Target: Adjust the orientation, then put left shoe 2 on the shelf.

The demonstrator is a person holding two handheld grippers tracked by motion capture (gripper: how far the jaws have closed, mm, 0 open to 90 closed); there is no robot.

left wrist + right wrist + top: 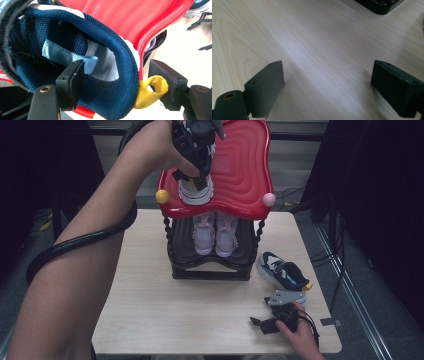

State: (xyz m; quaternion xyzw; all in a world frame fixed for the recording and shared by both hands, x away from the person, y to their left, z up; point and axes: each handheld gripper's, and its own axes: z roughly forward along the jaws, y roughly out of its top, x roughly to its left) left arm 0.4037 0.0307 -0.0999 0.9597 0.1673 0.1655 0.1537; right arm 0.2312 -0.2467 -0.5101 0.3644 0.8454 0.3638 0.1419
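Observation:
A navy shoe [196, 190] with a white sole stands heel-forward on the red top shelf [240, 170] of a small rack. My left gripper [199, 176] reaches down onto its heel. In the left gripper view, my left gripper [115, 67] straddles the navy heel collar [112, 42]: one jaw is inside the shoe, the other outside by the yellow pull loop [150, 90]. Gaps show at the pads, so it is open. The matching navy shoe [282, 270] lies on the table right of the rack. My right gripper [257, 325] [327, 72] rests open on the table, nothing between its jaws.
A pair of pink shoes [215, 232] sits on the rack's black lower shelf [210, 270]. A yellow ball [161, 196] and a pink ball [269, 199] cap the red shelf's front corners. Bare wooden tabletop [165, 310] lies in front of the rack.

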